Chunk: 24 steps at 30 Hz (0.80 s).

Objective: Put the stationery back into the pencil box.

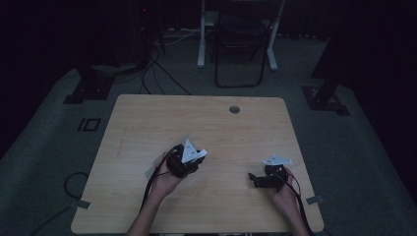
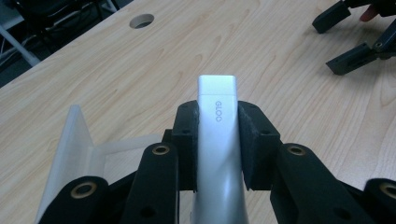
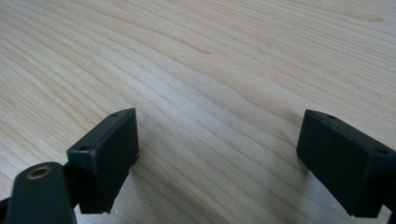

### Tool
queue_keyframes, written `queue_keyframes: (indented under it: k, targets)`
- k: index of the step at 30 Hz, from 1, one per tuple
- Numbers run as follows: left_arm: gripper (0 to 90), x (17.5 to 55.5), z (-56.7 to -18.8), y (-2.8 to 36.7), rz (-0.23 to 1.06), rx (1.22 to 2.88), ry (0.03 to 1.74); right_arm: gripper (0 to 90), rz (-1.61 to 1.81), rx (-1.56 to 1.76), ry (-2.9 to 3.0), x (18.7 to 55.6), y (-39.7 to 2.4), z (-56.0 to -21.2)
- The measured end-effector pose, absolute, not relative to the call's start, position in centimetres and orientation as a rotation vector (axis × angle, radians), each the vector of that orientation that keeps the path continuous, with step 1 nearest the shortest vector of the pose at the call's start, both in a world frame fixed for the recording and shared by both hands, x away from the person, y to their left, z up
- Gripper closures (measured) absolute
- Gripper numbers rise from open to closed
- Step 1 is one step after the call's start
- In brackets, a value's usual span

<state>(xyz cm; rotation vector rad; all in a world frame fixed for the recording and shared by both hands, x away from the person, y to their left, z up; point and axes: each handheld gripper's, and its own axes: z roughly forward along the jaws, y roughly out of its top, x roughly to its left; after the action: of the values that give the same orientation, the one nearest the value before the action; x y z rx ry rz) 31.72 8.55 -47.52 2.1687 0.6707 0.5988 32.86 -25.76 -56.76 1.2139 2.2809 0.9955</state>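
Left gripper (image 2: 217, 140): jaws clamped on a silver stick (image 2: 216, 135) at frame centre, apparently to carry it.
Right gripper (image 3: 219, 154): jaws wide apart, empty, low over the bare surface (image 3: 210, 56), seemingly waiting.

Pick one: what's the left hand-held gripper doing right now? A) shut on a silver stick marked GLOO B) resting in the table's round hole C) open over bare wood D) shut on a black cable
A: in the left gripper view the left hand-held gripper has both black jaws pressed against the silver GLOO stick.
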Motion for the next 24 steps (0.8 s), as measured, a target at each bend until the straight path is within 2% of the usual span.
queue_keyframes:
  k: [24]
  targets:
    - [70.9, 32.3, -47.5, 10.1, 0.626, 2.153, 0.719, 12.8, 0.995, 1.213, 2.281, 32.9, -25.8, -56.8]
